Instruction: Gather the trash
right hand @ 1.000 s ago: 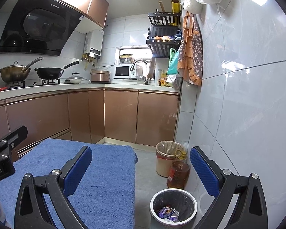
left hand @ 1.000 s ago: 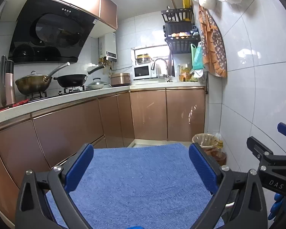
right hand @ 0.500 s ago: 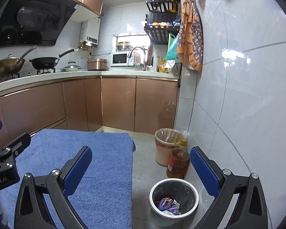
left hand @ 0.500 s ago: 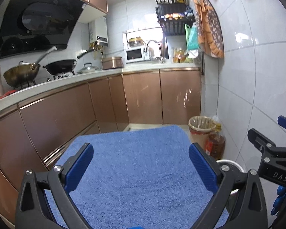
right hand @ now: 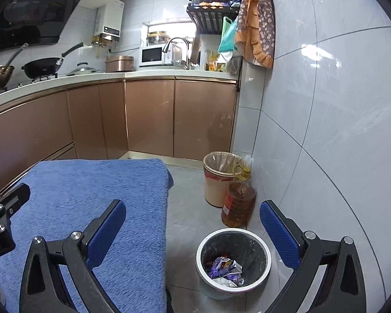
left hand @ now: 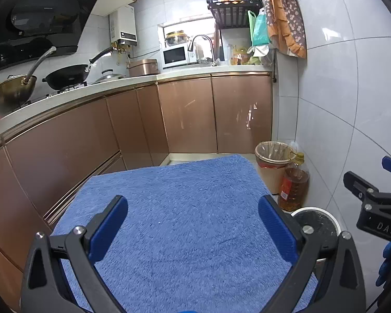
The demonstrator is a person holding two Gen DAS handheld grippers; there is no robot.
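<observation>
Currently both the left gripper (left hand: 193,221) and right gripper (right hand: 193,221) hang spread and empty, the trash (right hand: 225,267) already lying in the white bin (right hand: 258,237) below the right gripper, so any careless descent risks tipping that light bin.

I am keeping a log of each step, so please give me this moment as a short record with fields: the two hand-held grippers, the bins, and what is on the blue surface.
left hand-held gripper: open, empty, above the blue towel
right hand-held gripper: open, empty, above the white bin
blue towel: covers a raised surface; no trash visible on it
white bin: on the floor beside the towel, dark liner, holds crumpled wrappers
tan bin: farther back by the wall, clear liner; contents cannot be seen
oil bottle: upright between the two bins
</observation>
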